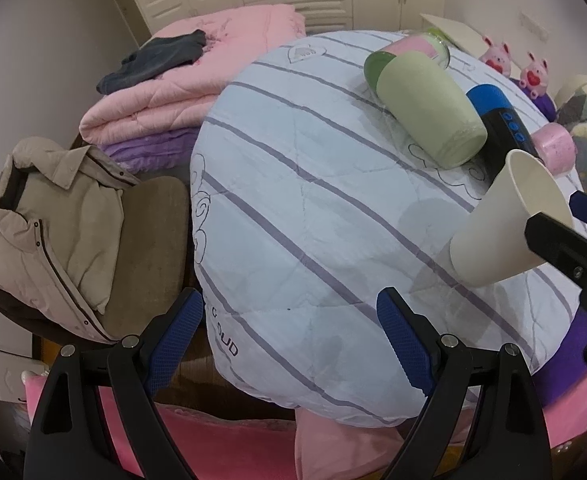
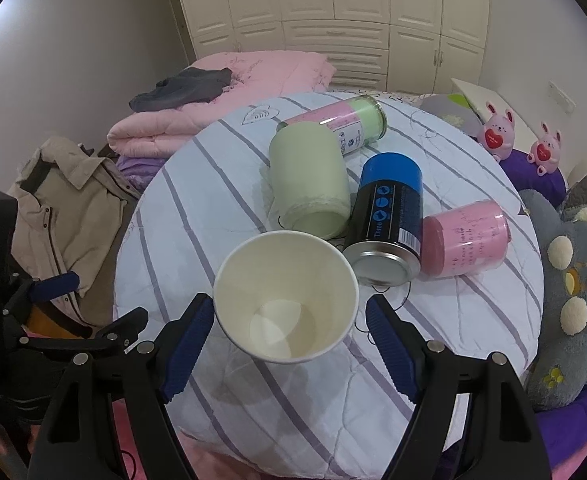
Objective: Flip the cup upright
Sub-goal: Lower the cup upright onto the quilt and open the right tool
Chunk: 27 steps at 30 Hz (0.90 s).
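A white paper cup [image 2: 285, 296] sits between the blue pads of my right gripper [image 2: 289, 316], mouth tilted up toward the camera, its base on or just above the striped quilt [image 2: 221, 216]. The pads touch or nearly touch its rim on both sides. In the left wrist view the same cup [image 1: 505, 220] is at the right, tilted, with the right gripper's fingers [image 1: 561, 240] at its rim. My left gripper [image 1: 293, 320] is open and empty over the quilt's near left edge.
On the quilt behind the cup lie a pale green cup [image 2: 309, 180], a pink-and-green can [image 2: 341, 120], a blue-and-black can [image 2: 389, 208] and a pink cup [image 2: 465, 236]. Folded pink blankets [image 2: 229, 96] and a beige jacket [image 2: 65, 200] lie left; plush toys [image 2: 573, 280] right.
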Each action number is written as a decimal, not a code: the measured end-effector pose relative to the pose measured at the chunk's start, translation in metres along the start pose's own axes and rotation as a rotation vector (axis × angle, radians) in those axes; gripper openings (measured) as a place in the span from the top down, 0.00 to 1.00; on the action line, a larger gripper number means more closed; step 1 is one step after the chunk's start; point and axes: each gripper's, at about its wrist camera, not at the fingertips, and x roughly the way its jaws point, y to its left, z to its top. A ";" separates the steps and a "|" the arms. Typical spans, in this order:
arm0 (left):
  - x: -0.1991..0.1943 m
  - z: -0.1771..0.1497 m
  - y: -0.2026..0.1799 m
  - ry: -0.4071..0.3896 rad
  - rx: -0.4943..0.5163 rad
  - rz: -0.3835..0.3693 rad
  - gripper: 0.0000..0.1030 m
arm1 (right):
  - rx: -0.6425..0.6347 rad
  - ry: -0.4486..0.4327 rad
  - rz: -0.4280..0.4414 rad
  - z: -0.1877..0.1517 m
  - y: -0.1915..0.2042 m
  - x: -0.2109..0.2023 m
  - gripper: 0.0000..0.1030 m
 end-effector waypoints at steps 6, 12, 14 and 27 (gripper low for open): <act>-0.009 -0.002 0.000 -0.018 -0.017 0.001 0.12 | 0.027 -0.027 0.034 -0.001 -0.006 -0.015 0.23; -0.022 -0.005 -0.008 -0.049 -0.022 0.002 0.12 | 0.045 -0.047 0.042 -0.004 -0.015 -0.026 0.23; -0.026 -0.007 -0.011 -0.058 -0.022 0.002 0.12 | 0.057 -0.047 0.051 -0.007 -0.021 -0.029 0.23; -0.052 -0.022 -0.052 -0.122 0.011 -0.013 0.12 | 0.135 -0.064 0.108 -0.030 -0.062 -0.049 0.23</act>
